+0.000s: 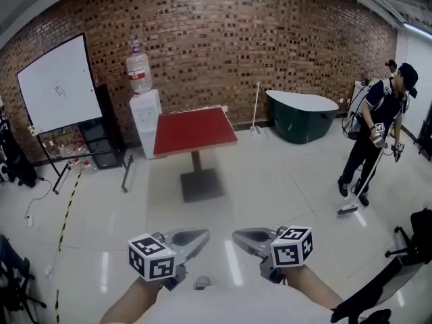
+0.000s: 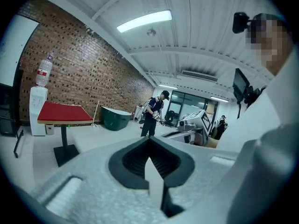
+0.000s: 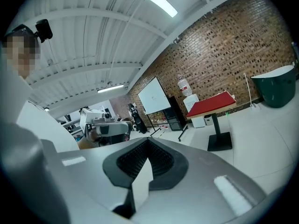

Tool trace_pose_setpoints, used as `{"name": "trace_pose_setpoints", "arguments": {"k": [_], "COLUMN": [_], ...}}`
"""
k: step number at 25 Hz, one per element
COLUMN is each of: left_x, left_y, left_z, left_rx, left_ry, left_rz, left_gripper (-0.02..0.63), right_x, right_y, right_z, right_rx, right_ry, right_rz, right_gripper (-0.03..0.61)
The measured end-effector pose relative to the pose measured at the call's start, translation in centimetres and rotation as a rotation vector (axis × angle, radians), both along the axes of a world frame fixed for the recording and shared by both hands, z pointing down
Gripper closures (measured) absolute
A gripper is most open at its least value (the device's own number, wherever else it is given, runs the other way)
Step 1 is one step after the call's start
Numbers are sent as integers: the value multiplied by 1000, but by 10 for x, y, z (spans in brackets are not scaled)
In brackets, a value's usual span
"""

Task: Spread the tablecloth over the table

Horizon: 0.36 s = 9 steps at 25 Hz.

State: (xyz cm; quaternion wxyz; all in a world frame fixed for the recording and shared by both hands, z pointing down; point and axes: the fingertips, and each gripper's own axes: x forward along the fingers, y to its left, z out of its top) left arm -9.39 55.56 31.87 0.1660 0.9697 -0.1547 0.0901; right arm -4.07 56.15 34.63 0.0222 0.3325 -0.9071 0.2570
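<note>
A square table with a red top point(image 1: 194, 131) stands on a black pedestal out in the room, well ahead of both grippers; it also shows far off in the left gripper view point(image 2: 65, 112) and the right gripper view point(image 3: 212, 105). A thin, pale, see-through tablecloth point(image 1: 270, 187) stretches forward over the floor from the grippers. My left gripper point(image 1: 201, 235) and right gripper point(image 1: 239, 235) are low in the head view, tips turned toward each other. Each is shut on a white fold of the cloth point(image 2: 156, 181) point(image 3: 140, 183).
A whiteboard point(image 1: 59, 83) and a water dispenser point(image 1: 145, 113) stand by the brick wall at left, a dark green tub point(image 1: 302, 115) at right. Another person with grippers point(image 1: 378, 133) stands at far right. A black chair point(image 1: 412, 248) is near right.
</note>
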Motion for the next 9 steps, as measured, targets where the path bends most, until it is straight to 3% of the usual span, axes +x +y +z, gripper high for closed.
{"name": "trace_pose_setpoints", "arguments": {"k": [9], "left_x": [7], "left_y": [21], "left_z": [-22], "left_rx": [-6], "left_ry": [-5], "left_rz": [6], "left_gripper": [614], "right_x": [9], "right_y": [20], "right_z": [-24], "right_rx": [5], "right_ry": [3], "right_rz": [10], "right_gripper": [578]}}
